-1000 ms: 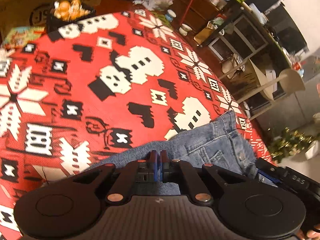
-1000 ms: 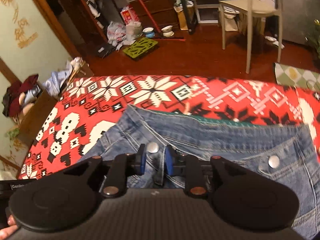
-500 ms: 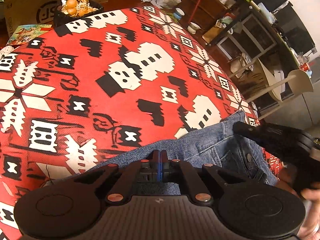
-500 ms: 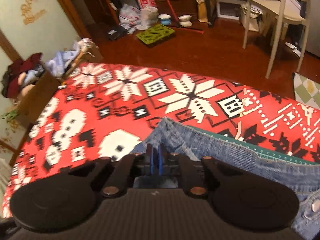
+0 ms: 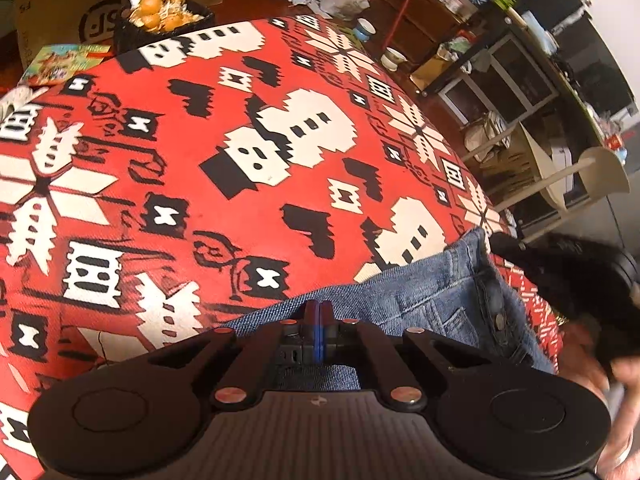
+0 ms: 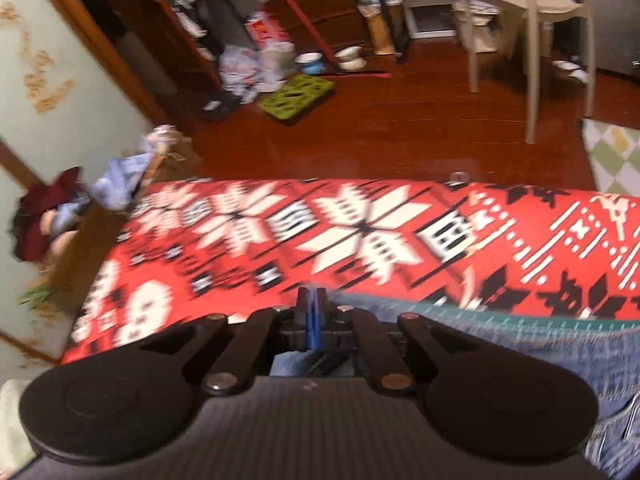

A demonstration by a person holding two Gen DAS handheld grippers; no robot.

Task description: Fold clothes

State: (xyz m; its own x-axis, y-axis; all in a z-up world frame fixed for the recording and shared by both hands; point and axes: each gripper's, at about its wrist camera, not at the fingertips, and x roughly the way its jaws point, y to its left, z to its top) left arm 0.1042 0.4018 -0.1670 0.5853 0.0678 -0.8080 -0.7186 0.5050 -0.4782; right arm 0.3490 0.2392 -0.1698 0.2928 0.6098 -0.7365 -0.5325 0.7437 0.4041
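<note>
Blue denim jeans (image 5: pixel 432 300) lie on the red snowflake-patterned tablecloth (image 5: pixel 168 152) at its near edge. In the left wrist view, my left gripper (image 5: pixel 319 312) is shut on the jeans' near hem, with denim showing under the fingers. To the right, at the waistband corner with its buttons, the black right gripper (image 5: pixel 560 276) appears blurred, with a hand below it. In the blurred right wrist view, my right gripper (image 6: pixel 312 300) is shut on the jeans (image 6: pixel 520 352) at their left corner, and the rest of the denim spreads off to the right.
Beyond the tablecloth (image 6: pixel 360 240) lies a dark wooden floor with a green mat (image 6: pixel 298 98), bowls and bags. A pale chair (image 6: pixel 532 12) stands at the far right. A cardboard box (image 5: pixel 68 12) and a basket of oranges (image 5: pixel 160 16) sit past the far edge.
My right gripper slid left along the waistband to the jeans' corner and closed on it, coming into the left wrist view. The left gripper kept its grip and stayed put.
</note>
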